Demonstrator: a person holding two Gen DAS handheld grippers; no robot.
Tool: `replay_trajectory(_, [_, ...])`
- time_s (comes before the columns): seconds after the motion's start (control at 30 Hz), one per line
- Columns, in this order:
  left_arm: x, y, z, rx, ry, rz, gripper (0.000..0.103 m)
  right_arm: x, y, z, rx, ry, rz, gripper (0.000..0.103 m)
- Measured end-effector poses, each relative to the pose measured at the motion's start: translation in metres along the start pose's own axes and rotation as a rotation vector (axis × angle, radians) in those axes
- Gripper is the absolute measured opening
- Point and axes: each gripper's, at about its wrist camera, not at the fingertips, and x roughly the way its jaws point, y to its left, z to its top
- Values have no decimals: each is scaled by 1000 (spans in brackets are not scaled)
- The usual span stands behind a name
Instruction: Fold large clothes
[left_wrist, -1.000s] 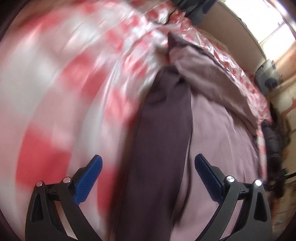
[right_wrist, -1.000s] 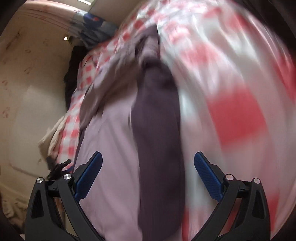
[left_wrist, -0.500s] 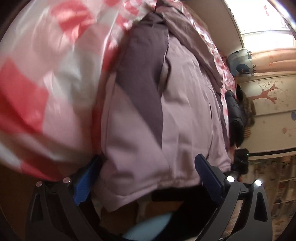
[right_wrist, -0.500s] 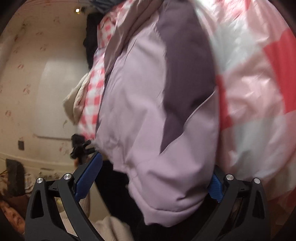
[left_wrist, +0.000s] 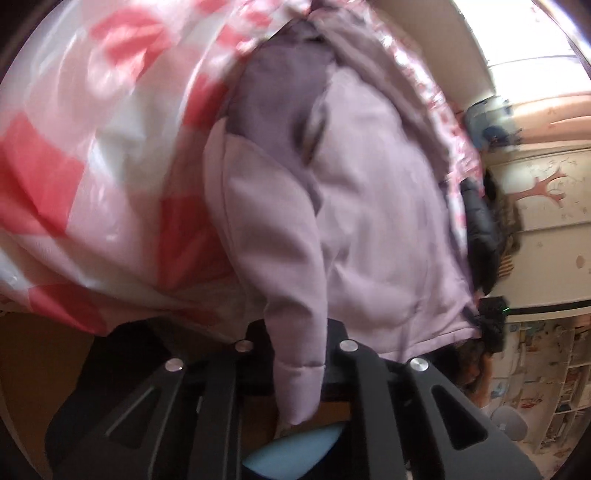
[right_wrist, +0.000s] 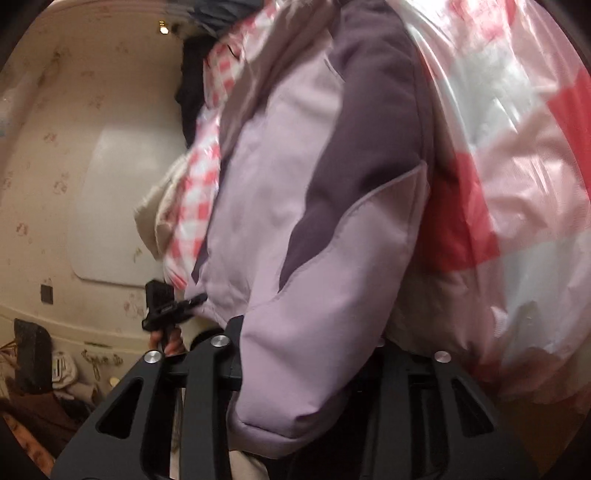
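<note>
Left gripper (left_wrist: 295, 334) is clamping the lilac jacket (left_wrist: 384, 221) by one sleeve cuff; right gripper (right_wrist: 306, 345) is closing on the other cuff, over the checked cover (left_wrist: 92, 155).

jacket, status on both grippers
Left gripper shut on jacket cuff. Right gripper closing on the other sleeve, fabric between jaws. Jacket lies on checked sheet, hem over the edge. Nothing in the way.

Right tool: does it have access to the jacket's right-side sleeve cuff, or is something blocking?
Likely yes. The right tool is already closing on the lilac jacket sleeve, with the cuff hanging between its fingers. Nothing lies over it; the checked plastic sheet sits beside and beneath.
</note>
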Motion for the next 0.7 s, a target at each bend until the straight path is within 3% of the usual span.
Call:
replay_trajectory(0.1, [-31, -33, 3, 32, -72, -102, 12, -16, 34, 5, -55, -91, 81, 26])
replay_trajectory(0.2, [-65, -65, 0, 93, -128, -148, 12, -39, 74, 7, -121, -145, 136, 25])
replay_trajectory(0.3, [-105, -88, -14, 140, -172, -194, 12, -68, 115, -2, -192, -144, 175, 25])
replay_trajectory(0.4, [-127, -85, -35, 164, -156, -208, 12, -92, 122, -21, -213, -98, 166, 25])
replay_trajectory(0.47, [-124, -73, -53, 202, -91, -182, 15, -97, 107, -39, -196, -40, 129, 32])
replay_trajectory(0.53, [-104, -46, -70, 230, 16, -155, 37, -85, 65, -60, -116, 62, 89, 53])
replay_trajectory(0.57, [-97, -25, -78, 213, 63, -153, 43, -82, 47, -67, -79, 93, 77, 63])
replay_trajectory(0.6, [-86, -6, -83, 186, 101, -148, 49, -74, 24, -75, -22, 130, 55, 66])
replay_trajectory(0.67, [-75, 34, -88, 115, 112, -163, 50, -66, -24, -87, 91, 157, 93, 66])
replay_trajectory(0.7, [-77, 55, -87, 62, 81, -216, 60, -66, -42, -91, 130, 144, 136, 68])
